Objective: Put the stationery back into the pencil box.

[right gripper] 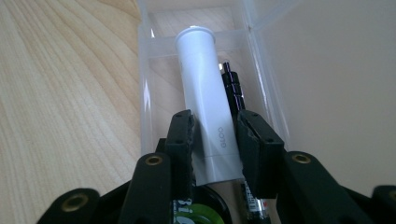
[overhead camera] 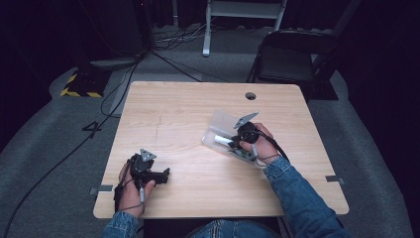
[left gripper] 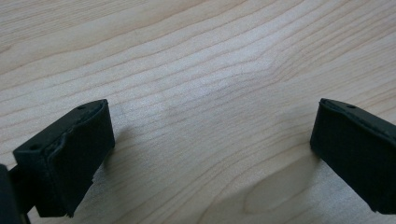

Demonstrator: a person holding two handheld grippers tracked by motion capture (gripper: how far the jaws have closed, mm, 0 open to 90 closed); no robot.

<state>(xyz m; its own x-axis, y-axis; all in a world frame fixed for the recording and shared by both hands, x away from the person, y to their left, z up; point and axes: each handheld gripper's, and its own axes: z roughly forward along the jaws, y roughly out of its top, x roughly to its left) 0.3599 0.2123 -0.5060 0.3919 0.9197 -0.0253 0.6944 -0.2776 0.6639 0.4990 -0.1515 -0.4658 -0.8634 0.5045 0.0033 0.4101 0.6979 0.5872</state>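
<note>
The work in hand looks like packing stationery into a clear plastic box (overhead camera: 221, 130), which lies with its lid swung open a little toward three o'clock of the desk (overhead camera: 198, 104) centre. The right claw (right gripper: 215, 135) reaches down into the box, and in the right gripper view its jaws stand on either side of a white tube (right gripper: 205, 107) that lies lengthwise along the box floor; the left pad looks to be touching the tube's side while a thin sliver of gap shows at the right pad, so I judge the hold loose, the jaws slightly apart and not truly clamped. Just beside the tube, at its three o'clock side in that view, lies a black pen (right gripper: 232, 84), and something with a green label (right gripper: 201, 214) sits under the claw at six o'clock, too cropped to name. The step reads as either setting the tube down in the box or taking it up; I cannot tell which. The left claw (left gripper: 210, 154) rests idle on bare wood near seven o'clock of the desk, jaws wide apart with nothing between them. The next move calls for a straight lift clear of the box walls, without nudging the pen
</note>
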